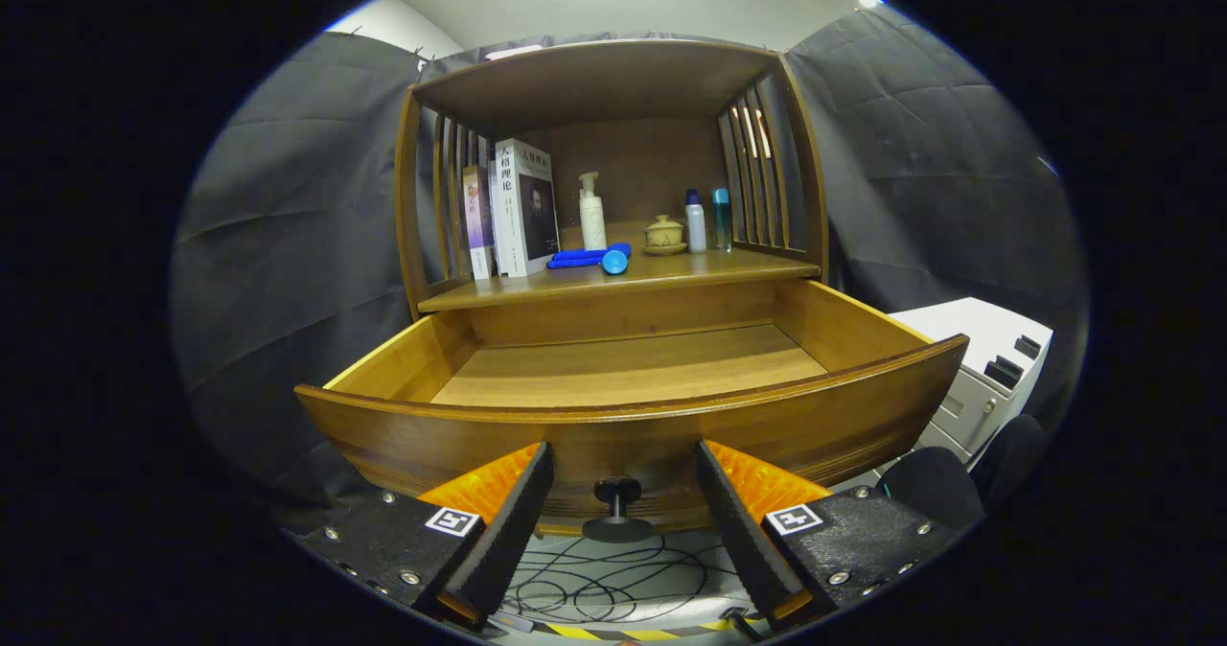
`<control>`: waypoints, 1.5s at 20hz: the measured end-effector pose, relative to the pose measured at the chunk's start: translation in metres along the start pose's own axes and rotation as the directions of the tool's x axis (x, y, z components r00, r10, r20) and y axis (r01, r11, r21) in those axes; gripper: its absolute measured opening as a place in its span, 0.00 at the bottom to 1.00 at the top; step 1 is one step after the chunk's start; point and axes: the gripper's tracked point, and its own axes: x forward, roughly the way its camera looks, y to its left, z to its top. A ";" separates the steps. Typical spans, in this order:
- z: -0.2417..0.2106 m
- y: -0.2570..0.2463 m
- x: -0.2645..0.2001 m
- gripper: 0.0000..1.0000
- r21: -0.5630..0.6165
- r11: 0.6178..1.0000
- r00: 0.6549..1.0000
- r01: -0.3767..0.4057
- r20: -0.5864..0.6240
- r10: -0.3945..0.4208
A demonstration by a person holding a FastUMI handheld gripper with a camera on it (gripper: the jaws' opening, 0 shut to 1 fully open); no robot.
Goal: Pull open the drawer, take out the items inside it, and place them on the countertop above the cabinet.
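While pulled out, drawer (623,368) (bare inside)

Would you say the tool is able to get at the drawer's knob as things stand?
Probably yes: the knob sits between the open tool's fingers, just ahead, with nothing in between. The drawer is already pulled out.

Books (513,207), bottles (592,212), perhaps a teapot (663,234)
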 end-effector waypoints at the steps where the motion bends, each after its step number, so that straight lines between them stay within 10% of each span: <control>1: -0.003 0.001 -0.001 0.93 -0.009 1.000 1.000 0.002 0.002 -0.002; 30: 0.027 0.005 0.075 0.95 -0.075 0.997 0.999 -0.015 0.035 0.018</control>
